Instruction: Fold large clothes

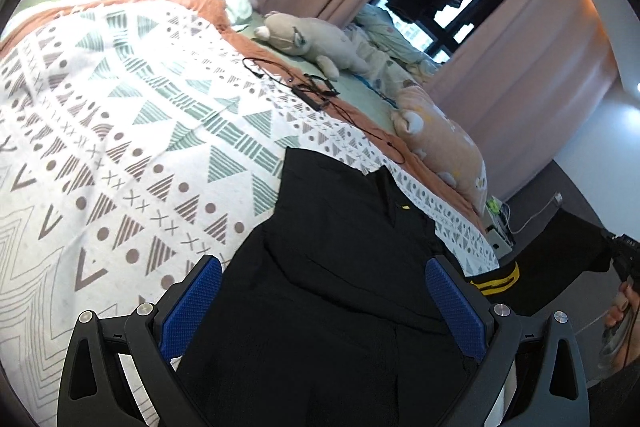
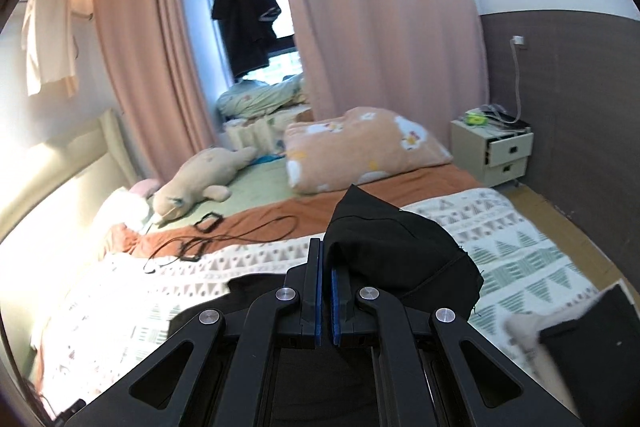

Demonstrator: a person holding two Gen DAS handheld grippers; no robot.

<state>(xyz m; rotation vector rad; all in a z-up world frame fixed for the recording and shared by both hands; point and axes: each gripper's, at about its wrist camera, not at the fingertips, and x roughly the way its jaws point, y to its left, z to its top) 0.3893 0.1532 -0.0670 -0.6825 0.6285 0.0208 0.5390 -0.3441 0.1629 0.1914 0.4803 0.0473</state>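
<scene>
Black cloth is spread on the bed, and your fold has only just begun.

The black garment [image 1: 340, 267] lies partly flat on the patterned blanket [image 1: 120, 147] on the bed, near the edge, with one part pulled off to your right. Your right hand-held gripper [image 2: 326, 267] is squeezed tight on a bunch of that black cloth and holds it up above the blanket. Your left hand-held gripper [image 1: 324, 303] is wide apart with nothing in it, and it hangs over the flat part of the garment, pointing down at it. I think most of the job is left: the lifted part must be laid over and the rest folded. A black cable [image 1: 304, 87] and a soft toy [image 1: 312, 43] lie farther up the bed.
</scene>
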